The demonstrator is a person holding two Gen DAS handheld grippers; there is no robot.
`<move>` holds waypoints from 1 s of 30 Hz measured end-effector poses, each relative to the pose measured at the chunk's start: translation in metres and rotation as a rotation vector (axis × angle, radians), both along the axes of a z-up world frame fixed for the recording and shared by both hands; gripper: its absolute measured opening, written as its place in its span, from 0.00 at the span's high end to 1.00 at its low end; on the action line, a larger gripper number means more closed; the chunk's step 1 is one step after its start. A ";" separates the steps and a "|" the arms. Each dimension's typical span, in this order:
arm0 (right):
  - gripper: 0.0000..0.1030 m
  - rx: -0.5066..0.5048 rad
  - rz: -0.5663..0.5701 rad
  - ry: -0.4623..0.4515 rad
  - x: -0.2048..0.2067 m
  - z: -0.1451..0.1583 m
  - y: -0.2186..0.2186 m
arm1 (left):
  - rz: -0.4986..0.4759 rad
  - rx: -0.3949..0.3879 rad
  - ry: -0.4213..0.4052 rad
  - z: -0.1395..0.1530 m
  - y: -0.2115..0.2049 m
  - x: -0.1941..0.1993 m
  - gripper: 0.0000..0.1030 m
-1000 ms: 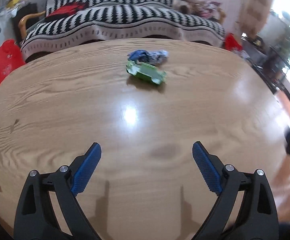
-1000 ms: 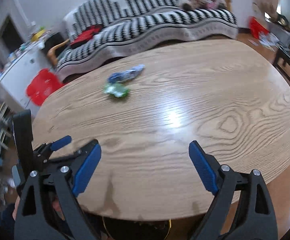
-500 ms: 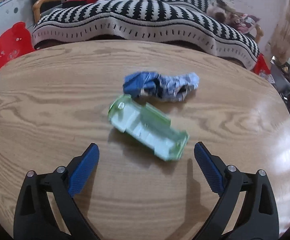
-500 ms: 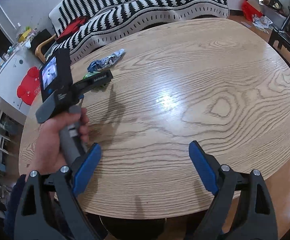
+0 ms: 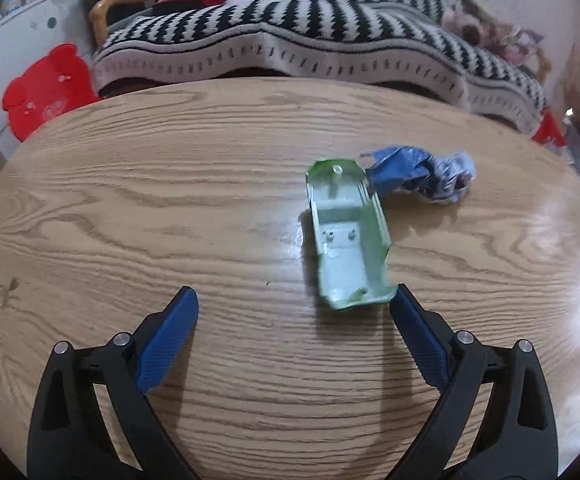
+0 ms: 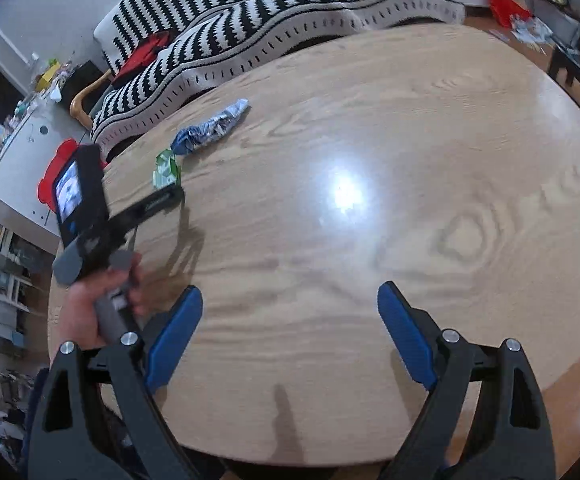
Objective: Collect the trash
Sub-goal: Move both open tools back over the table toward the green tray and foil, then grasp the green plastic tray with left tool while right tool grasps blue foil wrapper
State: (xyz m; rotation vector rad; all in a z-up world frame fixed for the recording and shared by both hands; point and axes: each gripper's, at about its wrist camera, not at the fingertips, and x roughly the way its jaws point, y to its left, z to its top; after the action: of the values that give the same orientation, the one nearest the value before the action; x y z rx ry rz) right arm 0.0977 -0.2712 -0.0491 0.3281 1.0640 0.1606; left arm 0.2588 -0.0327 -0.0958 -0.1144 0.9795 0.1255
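1. Left gripper (image 5: 293, 316) spread wide, blue-padded fingers (image 5: 168, 344) low over the oval wooden table (image 5: 130, 208), gripping nothing.
2. Right-hand pad tip just beside the near end of the pale green moulded plastic shell (image 5: 348, 236) (hollow side up), lying flat on the wood.
3. Beyond the shell, touching its far end: crumpled blue-and-white wrapper (image 5: 422, 174).
4. Right gripper (image 6: 290, 320) wide apart too, empty, well apart from both pieces.
5. Behind the table: black-and-white striped sofa (image 5: 290, 32).
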 end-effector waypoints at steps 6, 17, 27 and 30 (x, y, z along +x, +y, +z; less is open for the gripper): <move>0.15 0.089 -0.012 0.042 0.088 -0.002 0.010 | -0.068 0.033 -0.028 -0.003 -0.010 0.003 0.09; 0.15 0.103 -0.060 0.219 0.236 -0.043 0.070 | -0.093 0.067 -0.044 -0.003 -0.009 0.010 0.21; 0.60 0.059 0.030 0.184 0.244 -0.049 0.108 | -0.078 0.085 -0.069 0.003 0.011 0.001 0.84; 0.80 0.084 0.024 0.166 0.233 -0.045 0.101 | -0.085 0.048 -0.048 0.004 0.017 -0.003 1.00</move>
State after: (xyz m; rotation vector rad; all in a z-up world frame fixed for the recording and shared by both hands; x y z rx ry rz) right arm 0.3308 -0.1707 -0.0939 0.4098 1.2279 0.2023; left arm 0.2562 -0.0156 -0.0918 -0.0314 0.9308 0.0682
